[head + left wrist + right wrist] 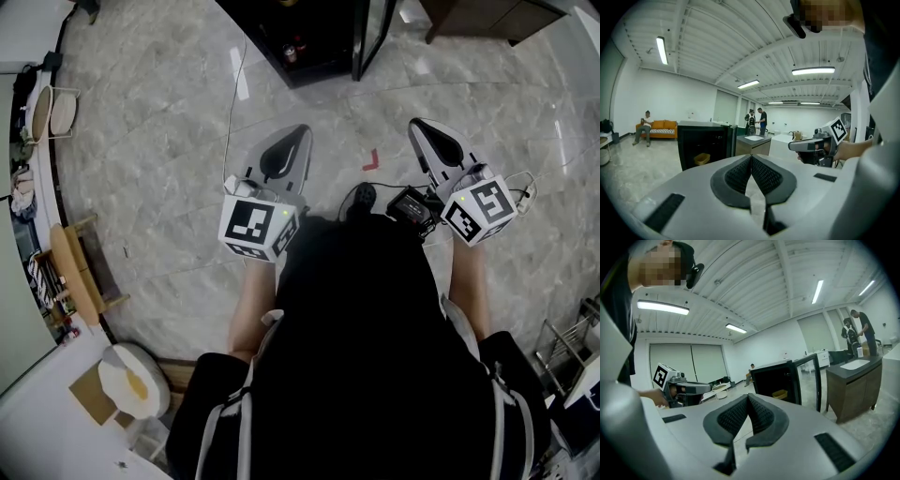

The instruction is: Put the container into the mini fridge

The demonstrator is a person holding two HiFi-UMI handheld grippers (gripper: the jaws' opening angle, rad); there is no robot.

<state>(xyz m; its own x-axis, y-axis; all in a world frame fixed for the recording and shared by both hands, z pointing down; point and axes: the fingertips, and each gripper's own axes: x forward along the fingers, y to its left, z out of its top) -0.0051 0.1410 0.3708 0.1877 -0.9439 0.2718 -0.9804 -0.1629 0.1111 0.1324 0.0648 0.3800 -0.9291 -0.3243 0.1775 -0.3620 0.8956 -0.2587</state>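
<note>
A yellow container (702,159) sits low inside the black mini fridge (680,147), which stands on the floor ahead of the person. Its glass door (818,385) hangs open on the right.

Nearer, the person holds both tools level, side by side and well apart, pointing towards the fridge. The left tongs (751,158) are clenched with nothing between them. The right tongs (747,397) are clenched and empty too.

The floor (169,122) is pale grey marbled tile with a glossy sheen. A small red mark (371,159) lies on it between the two tools.

Right of the fridge is a dark worktop (753,142) with a white sink set into it. Two people (757,121) stand at the far side of it.

Far to the left, an orange sofa (660,127) stands against a white wall, and a person (645,127) sits on it. The ceiling (740,42) is white and ribbed, with long strip lights.
</note>
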